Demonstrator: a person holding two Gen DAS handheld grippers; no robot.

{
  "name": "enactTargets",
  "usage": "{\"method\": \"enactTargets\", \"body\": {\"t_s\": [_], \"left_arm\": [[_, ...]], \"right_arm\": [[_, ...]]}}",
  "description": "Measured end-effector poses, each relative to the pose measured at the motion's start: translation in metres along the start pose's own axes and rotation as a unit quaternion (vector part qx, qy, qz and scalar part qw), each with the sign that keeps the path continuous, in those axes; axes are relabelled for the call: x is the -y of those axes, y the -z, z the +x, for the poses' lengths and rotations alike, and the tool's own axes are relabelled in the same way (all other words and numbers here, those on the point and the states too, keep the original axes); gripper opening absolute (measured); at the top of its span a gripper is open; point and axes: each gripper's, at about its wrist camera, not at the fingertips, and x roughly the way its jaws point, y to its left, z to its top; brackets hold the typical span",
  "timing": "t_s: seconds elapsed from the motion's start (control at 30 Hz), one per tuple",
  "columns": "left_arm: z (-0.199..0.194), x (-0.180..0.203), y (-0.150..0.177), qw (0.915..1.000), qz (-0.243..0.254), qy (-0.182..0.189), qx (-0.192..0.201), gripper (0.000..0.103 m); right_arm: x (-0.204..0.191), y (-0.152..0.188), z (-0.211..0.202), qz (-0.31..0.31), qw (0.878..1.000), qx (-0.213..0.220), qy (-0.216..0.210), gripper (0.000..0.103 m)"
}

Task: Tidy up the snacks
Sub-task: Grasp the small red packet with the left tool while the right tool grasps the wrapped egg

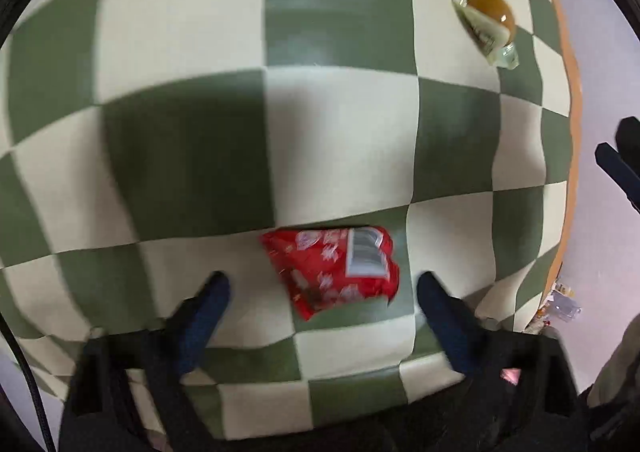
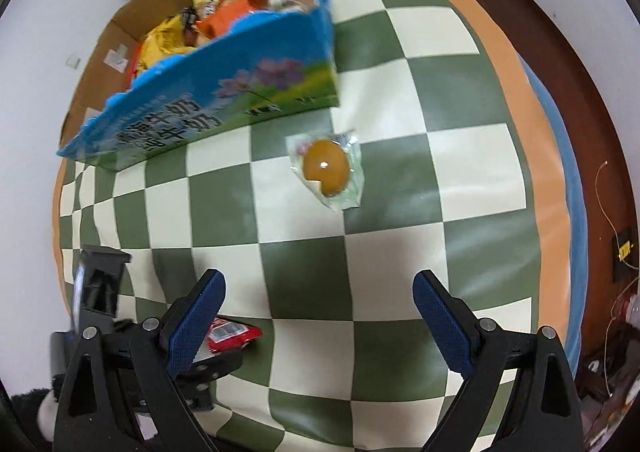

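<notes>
A small red snack packet (image 1: 332,272) lies on the green-and-cream checked cloth (image 1: 340,131). My left gripper (image 1: 323,286) points down over it, and the packet sits between the two fingers with a gap on each side, the jaws open. A clear-wrapped brown egg snack (image 2: 326,169) lies further out on the cloth, ahead of my right gripper (image 2: 320,278), which is open and holds nothing. In the right wrist view the red packet (image 2: 234,334) shows behind the right gripper's left finger. The egg snack (image 1: 490,13) appears at the top right of the left wrist view.
A blue cardboard box (image 2: 224,99) with a torn rim stands at the back left, filled with several yellow and orange snack bags (image 2: 188,31). The cloth's orange border (image 2: 516,83) marks the table edge on the right, with dark floor beyond. The left gripper's black body (image 2: 100,292) is at the lower left.
</notes>
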Motion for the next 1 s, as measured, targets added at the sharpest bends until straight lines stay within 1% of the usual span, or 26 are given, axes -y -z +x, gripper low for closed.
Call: {"method": "enactTargets", "body": {"t_s": [0.03, 0.07, 0.1, 0.2, 0.27, 0.33, 0.4, 0.43, 0.5, 0.53, 0.6, 0.63, 0.7, 0.73, 0.83, 0.93, 1.0], "left_arm": [[0.005, 0.002, -0.001, 1.0, -0.001, -0.005, -0.005, 0.055], [0.007, 0.004, -0.002, 0.9999, -0.001, -0.01, -0.007, 0.055], [0.007, 0.006, -0.003, 0.9999, 0.003, -0.012, -0.003, 0.051], [-0.005, 0.007, -0.006, 0.9995, -0.002, -0.023, 0.022, 0.047], [-0.019, 0.003, -0.011, 0.9985, -0.015, -0.028, 0.044, 0.047], [-0.035, -0.005, -0.019, 0.9962, -0.029, -0.042, 0.071, 0.047], [-0.048, -0.013, -0.027, 0.9935, -0.045, -0.051, 0.092, 0.047], [-0.056, -0.019, -0.031, 0.9912, -0.057, -0.057, 0.105, 0.047], [-0.063, -0.027, -0.036, 0.9889, -0.068, -0.064, 0.115, 0.047], [-0.066, -0.031, -0.038, 0.9879, -0.075, -0.064, 0.119, 0.047], [-0.066, -0.036, -0.039, 0.9879, -0.083, -0.056, 0.118, 0.047], [-0.065, -0.038, -0.039, 0.9883, -0.088, -0.047, 0.115, 0.048], [-0.063, -0.044, -0.038, 0.9889, -0.092, -0.032, 0.112, 0.05], [-0.06, -0.046, -0.037, 0.9896, -0.093, -0.025, 0.107, 0.054], [-0.045, -0.054, -0.036, 0.9914, -0.104, 0.003, 0.079, 0.059], [-0.038, -0.055, -0.035, 0.9918, -0.104, 0.009, 0.074, 0.062], [-0.036, -0.054, -0.037, 0.9915, -0.108, 0.013, 0.072, 0.065]], "right_arm": [[0.003, -0.001, 0.002, 0.003, 1.0, -0.001, 0.0, 0.097], [0.004, -0.002, 0.003, 0.004, 1.0, 0.0, 0.001, 0.097], [0.005, -0.004, 0.004, 0.005, 1.0, 0.001, 0.002, 0.097], [0.005, -0.015, 0.006, 0.0, 1.0, 0.008, 0.003, 0.094], [0.001, -0.027, 0.009, -0.01, 1.0, 0.016, 0.004, 0.091], [-0.005, -0.04, 0.015, -0.021, 0.999, 0.024, 0.002, 0.09], [-0.012, -0.054, 0.026, -0.036, 0.999, 0.03, 0.005, 0.087], [-0.016, -0.062, 0.035, -0.042, 0.999, 0.026, 0.004, 0.086], [-0.02, -0.074, 0.051, -0.048, 0.999, 0.016, 0.005, 0.078], [-0.022, -0.08, 0.064, -0.05, 0.999, 0.007, 0.005, 0.069], [-0.023, -0.084, 0.084, -0.051, 0.998, -0.017, 0.012, 0.056], [-0.023, -0.083, 0.091, -0.051, 0.998, -0.023, 0.016, 0.054], [-0.03, -0.077, 0.092, -0.07, 0.997, -0.018, 0.026, 0.054], [-0.035, -0.071, 0.091, -0.078, 0.996, -0.024, 0.02, 0.053], [-0.046, -0.049, 0.091, -0.093, 0.995, -0.047, 0.004, 0.053], [-0.055, -0.025, 0.092, -0.098, 0.993, -0.063, -0.006, 0.052], [-0.055, -0.02, 0.094, -0.087, 0.994, -0.066, -0.013, 0.05]]}}
